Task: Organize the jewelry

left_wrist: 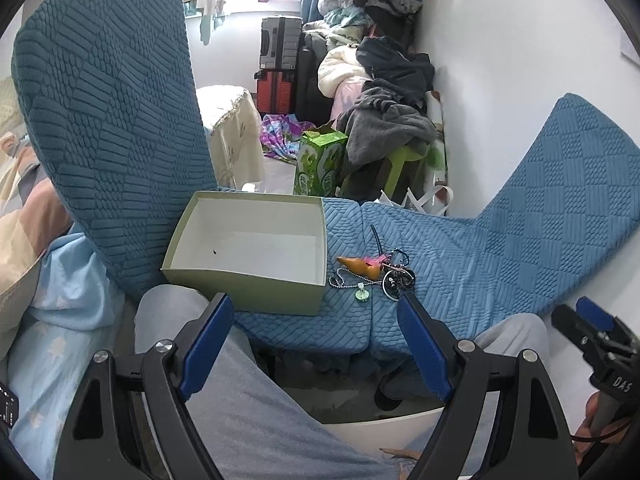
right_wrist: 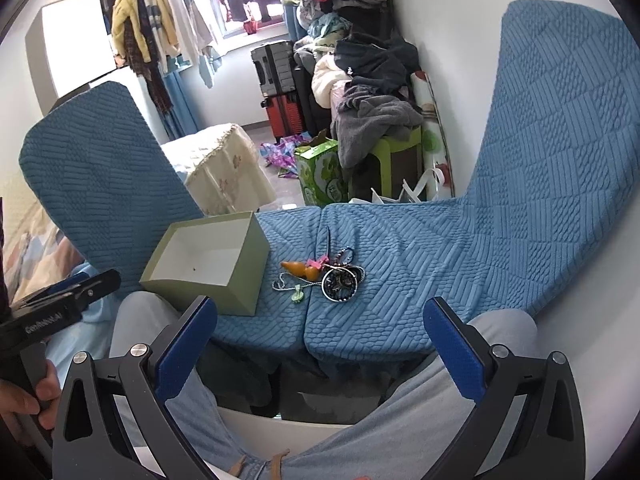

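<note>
A: Lying in a small heap, jewelry (left_wrist: pixel 374 274) — orange gourd-shaped pendant (left_wrist: pixel 358 267), bead chain (left_wrist: pixel 344 282), pale green charm (left_wrist: pixel 363 295), dark ring bundle (left_wrist: pixel 396 280), pink bow. Sits ahead of the left claw (left_wrist: pixel 316 344), just beyond its right fingertip.

B: From the right claw (right_wrist: pixel 320 340)?

A: Ahead and slightly left of centre, same heap (right_wrist: pixel 320 274). Rests on the blue quilted seat cushion (left_wrist: pixel 460 264), near the seam between two cushions.

B: Box?

A: Green box (left_wrist: pixel 248 276), white inside, nothing visible in it but a small dark speck. Touching the cushion, just left of the jewelry, ahead-left of both claws.

B: Claw states?

A: Both spread wide, blue pads apart, gripping nothing. Each hovers over a grey-trousered knee (left_wrist: pixel 248 400).

B: Farther out?

A: Upright blue seat backs on both sides; beyond them a green carton (left_wrist: pixel 320 164), clothes pile, suitcases (left_wrist: pixel 280 64).
</note>
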Demonstrator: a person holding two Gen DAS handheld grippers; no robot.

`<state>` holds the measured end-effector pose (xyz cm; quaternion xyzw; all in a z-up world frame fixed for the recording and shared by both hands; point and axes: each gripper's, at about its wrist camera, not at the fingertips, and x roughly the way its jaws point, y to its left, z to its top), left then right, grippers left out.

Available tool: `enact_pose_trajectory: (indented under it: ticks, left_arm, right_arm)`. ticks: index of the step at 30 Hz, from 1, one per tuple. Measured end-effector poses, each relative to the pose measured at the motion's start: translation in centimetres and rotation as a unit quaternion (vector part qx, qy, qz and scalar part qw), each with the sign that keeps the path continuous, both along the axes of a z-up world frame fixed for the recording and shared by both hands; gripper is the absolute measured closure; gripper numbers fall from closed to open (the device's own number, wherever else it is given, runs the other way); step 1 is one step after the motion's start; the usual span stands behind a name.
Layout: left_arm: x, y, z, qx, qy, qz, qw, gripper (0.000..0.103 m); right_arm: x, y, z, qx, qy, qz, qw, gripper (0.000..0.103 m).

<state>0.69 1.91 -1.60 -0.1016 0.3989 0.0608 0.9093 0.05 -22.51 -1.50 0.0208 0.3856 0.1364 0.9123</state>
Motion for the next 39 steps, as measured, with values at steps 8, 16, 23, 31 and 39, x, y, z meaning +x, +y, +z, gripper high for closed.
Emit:
enact_pose_trajectory:
  ticks: [8,16,23,31,39]
  left_arm:
    - [0.5,-0.2,0.1,-0.003,0.001,-0.01,0.9999,0.019]
    - [0.9,0.7,0.4,-0.016,-0.001,-0.002,0.9999,0.019]
    - [0.7,0.1,0.5,-0.008,0.0,-0.008,0.9999,0.019]
    - [0.6,0.2,0.8,0.004,-0.005,0.003,1.0,0.019]
    - [0.6,0.5,1.9,0.023,-0.022,0.01,0.9994,0.019]
  right_arm:
    - [0.3,0.1,-0.1,-0.006,0.004,0.0,1.0,0.0]
    - [0.7,0.5,0.0,-0.01,0.003,-0.003,1.0,0.0]
    - [0.6,0.5,0.6,-0.006,-0.008,0.004,1.0,0.0]
    - [0.4,1.5,0.8,-0.007,-0.008,0.022,1.0,0.0]
    - [0.5,2.2,2.4,0.003,-0.035,0.036,0.999,0.0]
